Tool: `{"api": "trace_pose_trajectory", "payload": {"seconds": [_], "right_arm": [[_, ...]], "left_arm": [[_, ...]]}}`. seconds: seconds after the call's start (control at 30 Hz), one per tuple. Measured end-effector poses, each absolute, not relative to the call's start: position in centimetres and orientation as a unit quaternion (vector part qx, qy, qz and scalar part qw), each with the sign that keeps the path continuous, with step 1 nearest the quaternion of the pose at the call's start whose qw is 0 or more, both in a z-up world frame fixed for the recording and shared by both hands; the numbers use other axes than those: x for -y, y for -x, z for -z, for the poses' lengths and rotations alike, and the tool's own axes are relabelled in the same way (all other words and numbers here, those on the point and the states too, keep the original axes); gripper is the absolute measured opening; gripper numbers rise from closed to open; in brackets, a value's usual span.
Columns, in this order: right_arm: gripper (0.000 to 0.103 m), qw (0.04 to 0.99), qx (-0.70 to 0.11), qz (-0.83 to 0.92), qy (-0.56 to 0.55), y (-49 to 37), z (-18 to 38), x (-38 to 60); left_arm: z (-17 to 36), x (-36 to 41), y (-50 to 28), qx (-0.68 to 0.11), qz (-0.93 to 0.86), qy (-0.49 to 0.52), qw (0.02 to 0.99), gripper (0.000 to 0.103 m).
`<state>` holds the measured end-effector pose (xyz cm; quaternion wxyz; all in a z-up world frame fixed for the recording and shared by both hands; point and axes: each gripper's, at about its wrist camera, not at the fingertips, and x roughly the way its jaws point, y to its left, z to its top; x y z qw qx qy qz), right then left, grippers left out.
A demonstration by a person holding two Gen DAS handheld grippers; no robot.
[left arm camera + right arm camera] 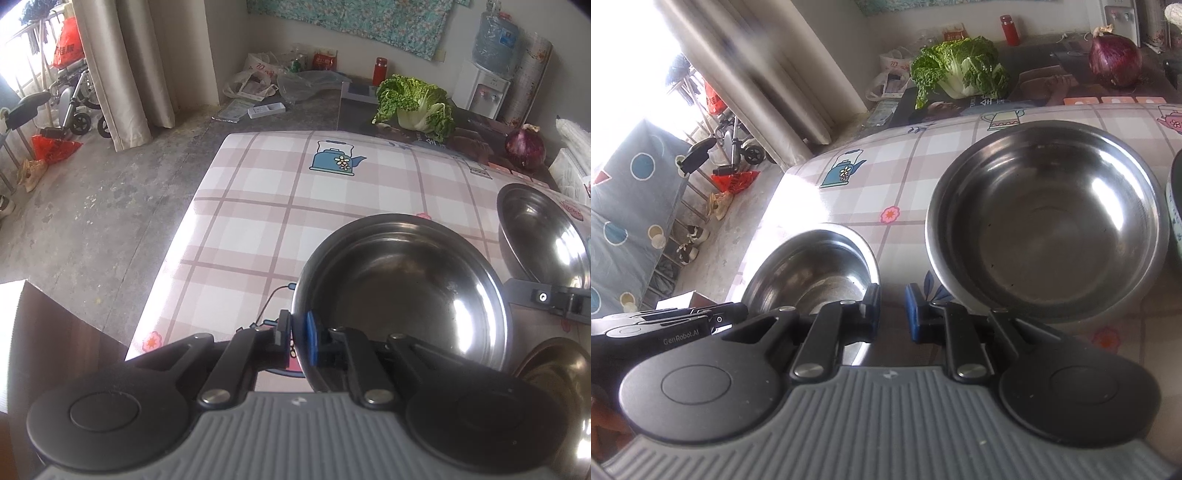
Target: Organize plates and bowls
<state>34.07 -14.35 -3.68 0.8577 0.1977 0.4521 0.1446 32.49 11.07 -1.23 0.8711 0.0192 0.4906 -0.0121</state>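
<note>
Checked tablecloth [923, 155] on the table — steel bowls [1045, 229] (two), cabbage [960, 70], onion [1115, 61].

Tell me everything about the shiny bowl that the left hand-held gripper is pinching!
The steel bowl is round, shiny metal with a dark, empty inside and bright glints. It sits upright on the checked tablecloth near the table's corner. The left hand-held gripper is shut on its near rim, one pad inside, one outside. A bigger steel bowl stands beside it, apart.
</note>
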Motion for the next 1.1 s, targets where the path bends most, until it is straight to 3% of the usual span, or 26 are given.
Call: {"api": "trace_pose_trajectory", "payload": {"seconds": [0.33, 1.1], "right_arm": [[0.013, 0.860, -0.459, -0.151, -0.162, -34.6, 4.2, 11.7], [0.010, 0.880, -0.429, -0.150, -0.141, -33.2, 2.7, 11.9]], "left_arm": [[2.2, -11.1, -32.9, -0.507, 0.012, -0.009, 0.862, 0.016], [0.0, -10.1, -31.7, -0.474, 0.008, -0.027, 0.880, 0.015]]}}
